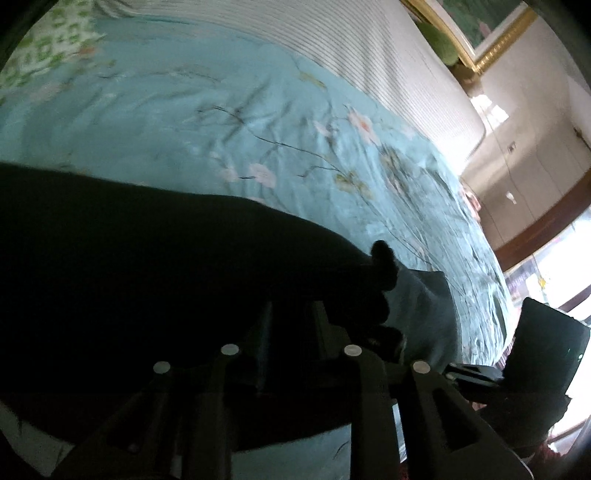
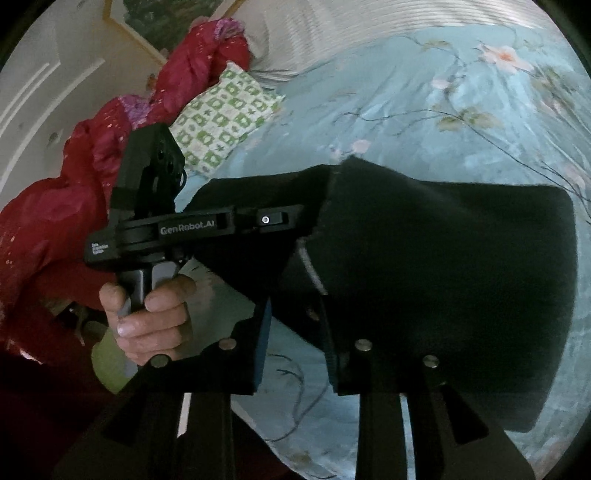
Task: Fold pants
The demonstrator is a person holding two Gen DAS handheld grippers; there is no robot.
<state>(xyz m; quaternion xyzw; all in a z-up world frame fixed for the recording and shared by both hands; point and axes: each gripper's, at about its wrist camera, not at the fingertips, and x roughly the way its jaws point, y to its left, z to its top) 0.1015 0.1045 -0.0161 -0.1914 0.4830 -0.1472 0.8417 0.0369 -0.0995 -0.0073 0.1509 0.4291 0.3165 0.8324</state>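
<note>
The black pants (image 2: 443, 280) lie folded on a light blue floral bedspread (image 2: 424, 103). In the right wrist view my left gripper (image 2: 291, 218) reaches into the pants' left edge with its fingers buried in the cloth; a hand holds its handle. In the left wrist view the pants (image 1: 129, 258) fill the lower left, and the left gripper (image 1: 291, 314) stands close on a bunched black edge. My right gripper (image 2: 295, 325) stands open, its right finger (image 2: 332, 325) against the pants' near edge. The right gripper's body shows in the left view (image 1: 546, 350).
A green-and-white patterned pillow (image 2: 225, 114) and a red quilt (image 2: 92, 166) lie at the bed's left. A white ribbed headboard (image 1: 369, 48) runs along the far side. A gold-framed picture (image 1: 480, 33) hangs on the wall.
</note>
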